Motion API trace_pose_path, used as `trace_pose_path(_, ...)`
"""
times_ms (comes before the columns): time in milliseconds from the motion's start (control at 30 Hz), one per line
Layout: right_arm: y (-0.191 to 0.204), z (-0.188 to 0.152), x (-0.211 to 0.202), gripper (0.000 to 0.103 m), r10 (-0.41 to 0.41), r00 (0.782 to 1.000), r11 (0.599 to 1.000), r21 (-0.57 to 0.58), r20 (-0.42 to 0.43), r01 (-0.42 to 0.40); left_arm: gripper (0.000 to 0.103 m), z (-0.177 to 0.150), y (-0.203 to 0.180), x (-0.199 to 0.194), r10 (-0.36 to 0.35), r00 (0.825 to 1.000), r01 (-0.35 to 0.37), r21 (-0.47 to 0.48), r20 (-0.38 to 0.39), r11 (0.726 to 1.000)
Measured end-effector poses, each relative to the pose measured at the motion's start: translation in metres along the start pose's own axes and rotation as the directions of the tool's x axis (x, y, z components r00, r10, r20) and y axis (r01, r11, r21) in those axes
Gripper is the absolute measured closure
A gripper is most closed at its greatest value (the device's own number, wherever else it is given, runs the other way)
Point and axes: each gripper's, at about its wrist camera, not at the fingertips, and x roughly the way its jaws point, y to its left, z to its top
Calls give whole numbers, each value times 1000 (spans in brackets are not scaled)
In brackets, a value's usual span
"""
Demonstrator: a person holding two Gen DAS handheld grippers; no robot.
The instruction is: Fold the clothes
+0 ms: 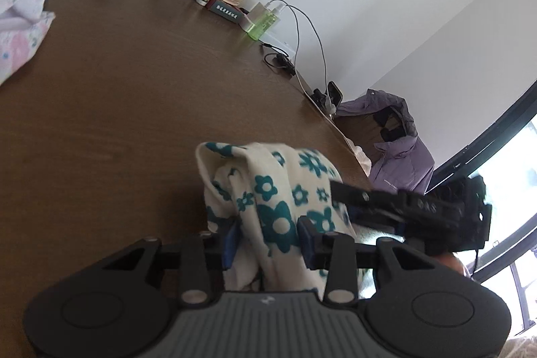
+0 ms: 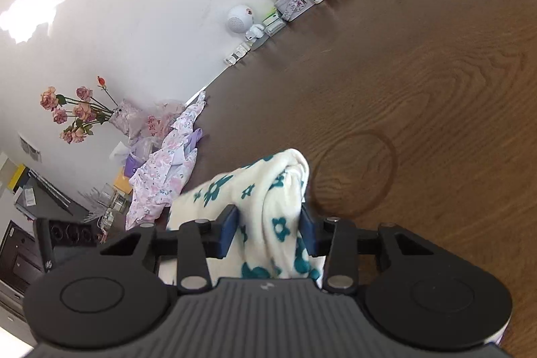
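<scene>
The cream cloth with teal flowers (image 1: 268, 200) is bunched between the blue pads of the left gripper (image 1: 268, 239), which is clamped on it. Its folds rise ahead of the fingers and droop back toward the gripper body, which hides the lower end. In the right wrist view the same cloth (image 2: 268, 197) is pinched by the right gripper (image 2: 268, 232), running up and leftward ahead of it; its tail is hidden below the gripper body. How the cloth spans between the two grips cannot be made out. To the right of the left gripper, the other gripper (image 1: 412, 210) shows blurred and partly cut off. Beyond both lies the brown table (image 2: 419, 83), with a pink floral garment (image 2: 161, 176) far to the right gripper's left.
</scene>
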Motion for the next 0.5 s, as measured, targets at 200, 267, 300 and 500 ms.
trace_pose_path(200,11,3,-5,62,26,1000,999,-42,-15,-27,64,-2,-14,-30,101,988,-106,41,116,994)
trace_pose_path(267,14,2,-23,58,18,999,997,-72,49,-14,64,3,-24,-46,127,972,-144,77,196,987)
trace_pose_path(300,18,1,-33,58,12,996,995,-101,88,-3,64,7,-29,-51,126,966,-150,93,227,984)
trace_pose_path(500,72,-2,-37,82,108,984,919,-391,142,-44,98,25,-60,-27,124,964,-180,237,233,955)
